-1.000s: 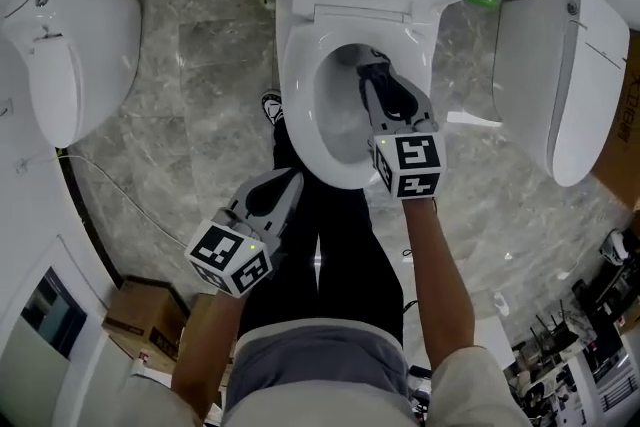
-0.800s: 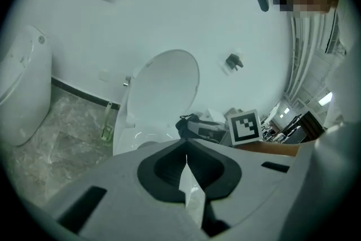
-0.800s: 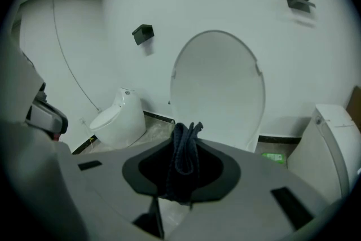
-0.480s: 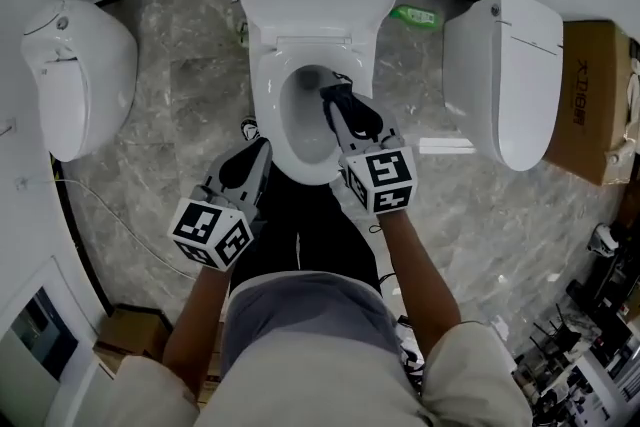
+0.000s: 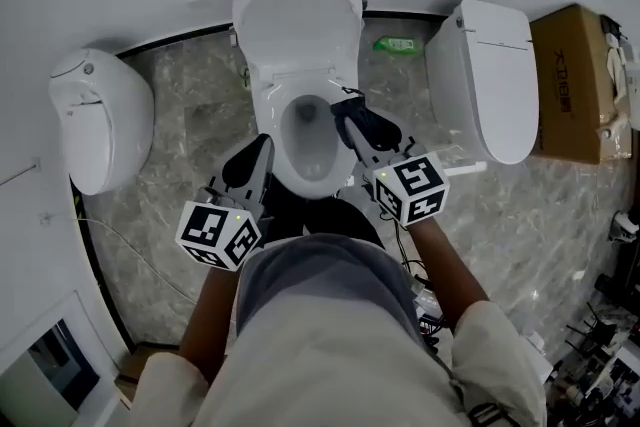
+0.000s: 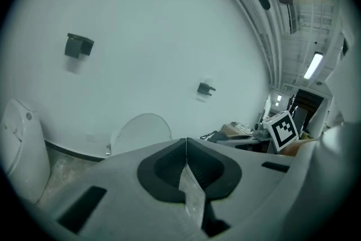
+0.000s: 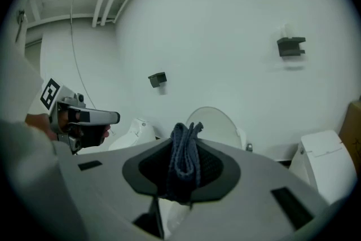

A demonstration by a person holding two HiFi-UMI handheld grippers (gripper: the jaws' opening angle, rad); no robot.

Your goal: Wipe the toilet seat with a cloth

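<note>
The white toilet stands in the middle with its lid raised; the lid also shows in the left gripper view and the right gripper view. My right gripper hangs over the seat's right rim, shut on a folded dark blue cloth that sticks up between its jaws. Left of the bowl, my left gripper is held with its jaws pressed together and nothing between them. Both gripper cameras look toward the white wall.
A second white toilet stands at the left and a third at the right. A cardboard box sits far right, a green item by the wall. A thin cable runs over the marble floor. The person's legs are below the bowl.
The head camera has pulled back and up. My right gripper, with the cloth, has come from over the bowl's middle to its right rim. The left gripper has shifted up beside the bowl.
</note>
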